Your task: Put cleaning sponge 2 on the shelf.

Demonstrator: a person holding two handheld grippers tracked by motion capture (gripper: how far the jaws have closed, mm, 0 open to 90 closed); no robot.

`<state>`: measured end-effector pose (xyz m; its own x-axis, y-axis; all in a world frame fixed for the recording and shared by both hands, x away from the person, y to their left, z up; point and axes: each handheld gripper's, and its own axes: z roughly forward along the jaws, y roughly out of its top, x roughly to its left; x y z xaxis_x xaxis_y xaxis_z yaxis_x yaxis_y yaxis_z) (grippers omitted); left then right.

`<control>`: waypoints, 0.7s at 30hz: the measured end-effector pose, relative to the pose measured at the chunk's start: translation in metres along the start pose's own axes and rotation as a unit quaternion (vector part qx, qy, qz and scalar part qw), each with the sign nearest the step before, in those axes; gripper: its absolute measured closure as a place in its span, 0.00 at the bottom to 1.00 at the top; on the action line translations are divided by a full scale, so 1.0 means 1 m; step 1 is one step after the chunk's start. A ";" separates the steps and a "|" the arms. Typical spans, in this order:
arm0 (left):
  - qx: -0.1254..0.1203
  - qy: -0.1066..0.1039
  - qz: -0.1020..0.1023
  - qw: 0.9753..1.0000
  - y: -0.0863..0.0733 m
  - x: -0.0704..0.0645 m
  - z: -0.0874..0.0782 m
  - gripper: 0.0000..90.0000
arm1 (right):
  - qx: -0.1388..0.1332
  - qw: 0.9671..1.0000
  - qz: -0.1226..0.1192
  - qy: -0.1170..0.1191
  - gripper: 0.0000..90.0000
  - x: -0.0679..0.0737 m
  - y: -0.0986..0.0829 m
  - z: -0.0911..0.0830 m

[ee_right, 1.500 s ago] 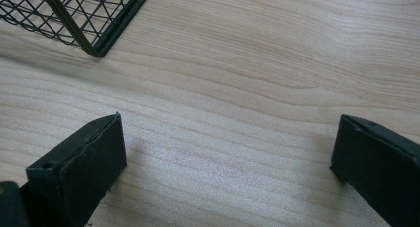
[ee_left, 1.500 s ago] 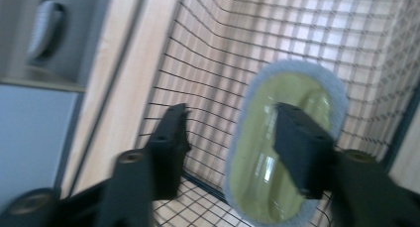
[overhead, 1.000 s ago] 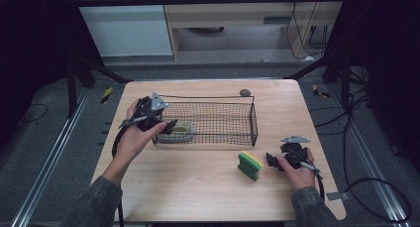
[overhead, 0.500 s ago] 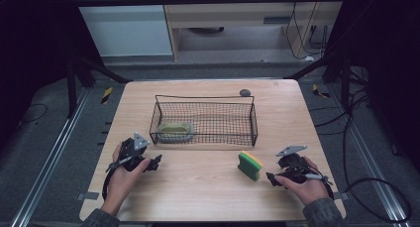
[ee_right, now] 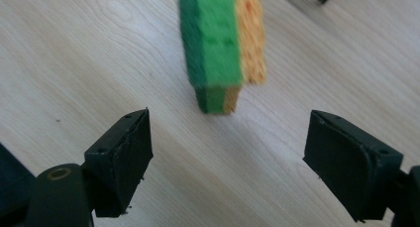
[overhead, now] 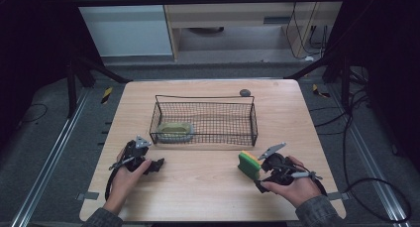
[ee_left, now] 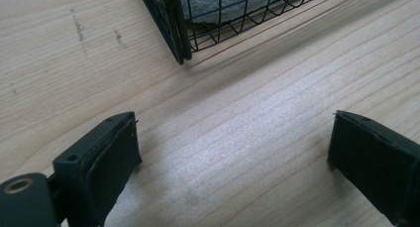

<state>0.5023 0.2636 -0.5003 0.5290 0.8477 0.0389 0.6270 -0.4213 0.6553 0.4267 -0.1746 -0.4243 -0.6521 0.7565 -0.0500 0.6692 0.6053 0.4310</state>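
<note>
The left gripper, jaws spread and empty, has withdrawn from the wire basket to the table in front of it, leaving a pale sponge inside. We judge the green-and-orange sponge, standing in front of the basket's right end before the open right gripper, to be next.

Green-and-yellow sponge, standing on its narrow edge, green layer beside yellow layer, on the wooden table toward its front right part, just outside the wire basket's front right corner, untouched.
</note>
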 end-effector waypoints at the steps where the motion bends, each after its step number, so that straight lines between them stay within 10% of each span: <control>1: -0.002 -0.004 -0.004 1.000 -0.001 0.000 0.001 0.05 | 0.002 1.000 -0.006 0.001 0.21 0.001 0.004 -0.001; 21: -0.035 -0.005 -0.007 0.999 -0.004 0.006 0.007 0.00 | 0.044 0.998 -0.036 0.017 0.30 0.005 0.055 0.014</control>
<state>0.5073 0.2678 -0.5081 0.5264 0.8500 0.0209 0.5929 -0.3846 0.7075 0.4652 -0.1343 -0.4133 -0.7104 0.7022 -0.0472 0.6479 0.6787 0.3459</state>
